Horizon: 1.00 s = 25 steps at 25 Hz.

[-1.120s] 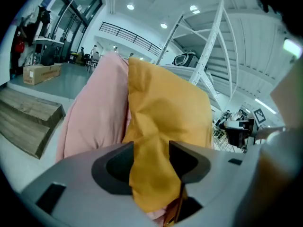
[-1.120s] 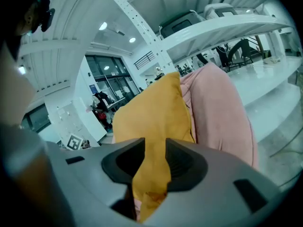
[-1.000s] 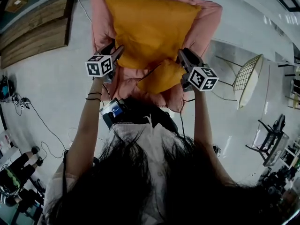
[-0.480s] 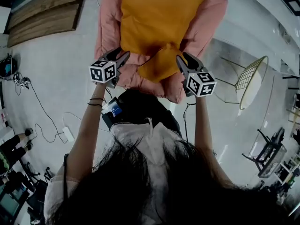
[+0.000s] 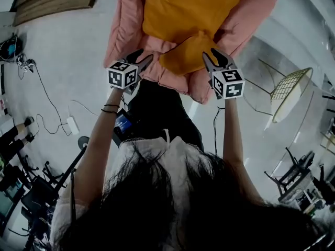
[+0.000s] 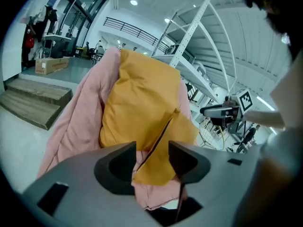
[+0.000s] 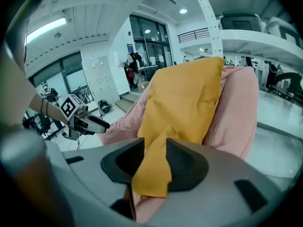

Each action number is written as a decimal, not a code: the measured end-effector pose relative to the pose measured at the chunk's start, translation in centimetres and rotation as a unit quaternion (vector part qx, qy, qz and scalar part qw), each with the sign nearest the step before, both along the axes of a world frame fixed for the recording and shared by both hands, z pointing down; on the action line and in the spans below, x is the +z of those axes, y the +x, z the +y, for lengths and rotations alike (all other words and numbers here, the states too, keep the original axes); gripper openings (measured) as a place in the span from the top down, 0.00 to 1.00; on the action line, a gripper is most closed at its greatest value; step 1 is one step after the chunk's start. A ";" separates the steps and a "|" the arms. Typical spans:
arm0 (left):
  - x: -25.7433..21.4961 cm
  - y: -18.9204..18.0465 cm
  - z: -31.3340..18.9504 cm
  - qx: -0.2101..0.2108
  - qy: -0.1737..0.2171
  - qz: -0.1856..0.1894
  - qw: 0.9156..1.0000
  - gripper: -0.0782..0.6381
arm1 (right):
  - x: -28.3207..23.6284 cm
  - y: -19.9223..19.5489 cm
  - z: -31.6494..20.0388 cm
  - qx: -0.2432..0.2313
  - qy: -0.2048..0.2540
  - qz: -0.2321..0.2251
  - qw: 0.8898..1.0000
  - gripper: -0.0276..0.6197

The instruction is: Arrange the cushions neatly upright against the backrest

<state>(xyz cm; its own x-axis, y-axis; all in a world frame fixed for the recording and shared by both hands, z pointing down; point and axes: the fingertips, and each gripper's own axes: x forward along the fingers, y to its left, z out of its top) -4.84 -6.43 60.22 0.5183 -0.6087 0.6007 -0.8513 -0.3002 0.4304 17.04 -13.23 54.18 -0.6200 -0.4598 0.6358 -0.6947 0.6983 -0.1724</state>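
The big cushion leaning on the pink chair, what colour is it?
The big cushion is plain orange-yellow, with no pattern. It shows best in the right gripper view.

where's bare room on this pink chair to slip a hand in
Bare pink chair shows along the front edge left of the small cushion, and down both sides of the big cushion. The middle is crowded: the two cushions overlap, with the right gripper clamped on the small cushion.

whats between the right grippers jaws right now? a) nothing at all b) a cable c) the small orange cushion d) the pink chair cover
c: in the right gripper view, the right gripper has its jaws pressed on an edge of the small orange cushion, whose fabric fills the gap between them.
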 end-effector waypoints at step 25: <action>21.5 5.6 2.3 0.181 -0.103 0.000 0.978 0.46 | 6.3 -3.2 -4.9 -0.068 -0.027 0.124 0.990 0.55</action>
